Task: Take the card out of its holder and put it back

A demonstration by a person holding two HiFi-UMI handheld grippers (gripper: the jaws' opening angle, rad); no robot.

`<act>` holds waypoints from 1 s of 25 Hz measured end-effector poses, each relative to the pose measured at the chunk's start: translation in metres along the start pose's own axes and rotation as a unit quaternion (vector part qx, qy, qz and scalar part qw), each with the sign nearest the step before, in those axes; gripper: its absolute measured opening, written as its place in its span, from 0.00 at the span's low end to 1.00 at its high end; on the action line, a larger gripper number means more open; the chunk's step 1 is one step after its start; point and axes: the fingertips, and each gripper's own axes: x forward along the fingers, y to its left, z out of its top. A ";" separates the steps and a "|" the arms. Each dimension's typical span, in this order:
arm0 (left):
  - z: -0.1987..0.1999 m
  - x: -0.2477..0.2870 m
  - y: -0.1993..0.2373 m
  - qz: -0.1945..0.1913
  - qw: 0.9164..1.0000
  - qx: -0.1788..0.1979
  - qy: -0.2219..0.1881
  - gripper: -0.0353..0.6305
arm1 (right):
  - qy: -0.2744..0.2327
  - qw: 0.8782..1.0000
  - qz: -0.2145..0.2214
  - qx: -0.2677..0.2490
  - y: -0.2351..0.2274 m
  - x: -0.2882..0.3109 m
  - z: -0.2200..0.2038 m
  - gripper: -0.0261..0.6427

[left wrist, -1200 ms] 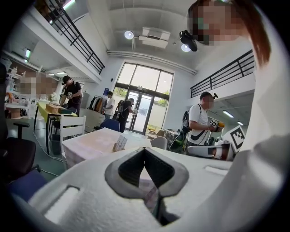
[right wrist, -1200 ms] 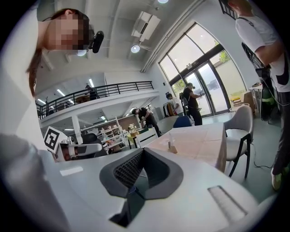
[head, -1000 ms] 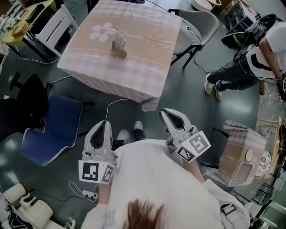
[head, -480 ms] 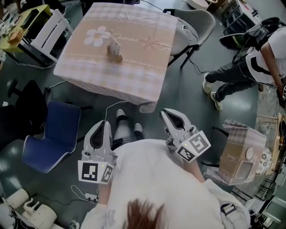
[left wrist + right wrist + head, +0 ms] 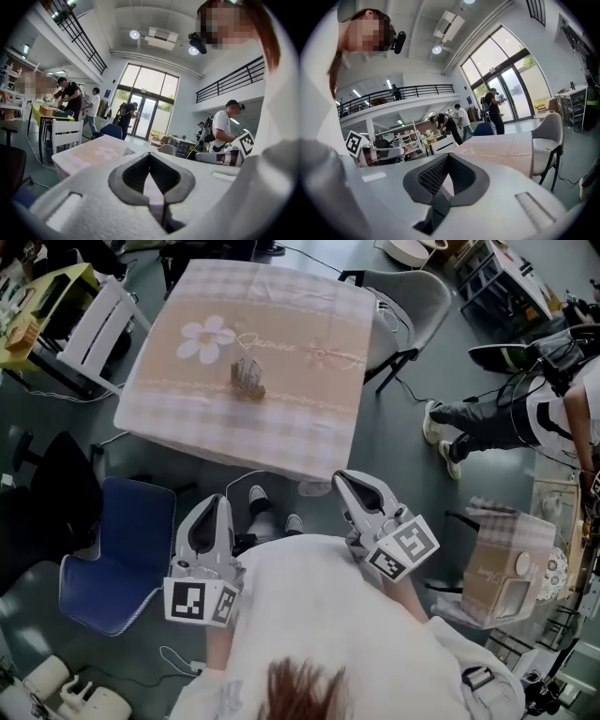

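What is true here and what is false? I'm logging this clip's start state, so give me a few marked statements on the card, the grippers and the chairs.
1. The card sits in its holder on the table. True.
2. The right gripper is shut on the card. False: its jaws are together on nothing, and it is short of the table.
3. The left gripper has its jaws together. True.
4. The blue chair stands at the table's far side. False: it stands on the floor off the table's near left corner.
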 end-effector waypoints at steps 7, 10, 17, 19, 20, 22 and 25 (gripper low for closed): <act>0.025 0.023 0.044 -0.017 1.000 0.009 -0.001 0.05 | -0.014 1.000 -0.016 0.000 0.005 0.048 0.020 0.03; 0.030 0.027 0.061 -0.020 1.000 0.008 -0.002 0.05 | -0.016 1.000 -0.021 0.002 0.009 0.064 0.021 0.03; 0.028 0.026 0.092 -0.012 1.000 0.003 0.005 0.05 | -0.011 1.000 -0.021 0.007 0.018 0.089 0.017 0.03; 0.026 0.025 0.096 -0.007 1.000 -0.003 0.007 0.05 | -0.004 1.000 -0.018 0.007 0.018 0.094 0.015 0.03; 0.024 0.025 0.098 -0.004 1.000 -0.006 0.009 0.05 | -0.001 1.000 -0.017 0.008 0.018 0.096 0.015 0.03; 0.022 0.026 0.102 0.001 1.000 -0.011 0.012 0.05 | 0.003 1.000 -0.014 0.009 0.015 0.102 0.015 0.03; 0.020 0.032 0.105 0.005 1.000 -0.015 0.015 0.05 | 0.004 1.000 -0.008 0.009 0.011 0.111 0.017 0.03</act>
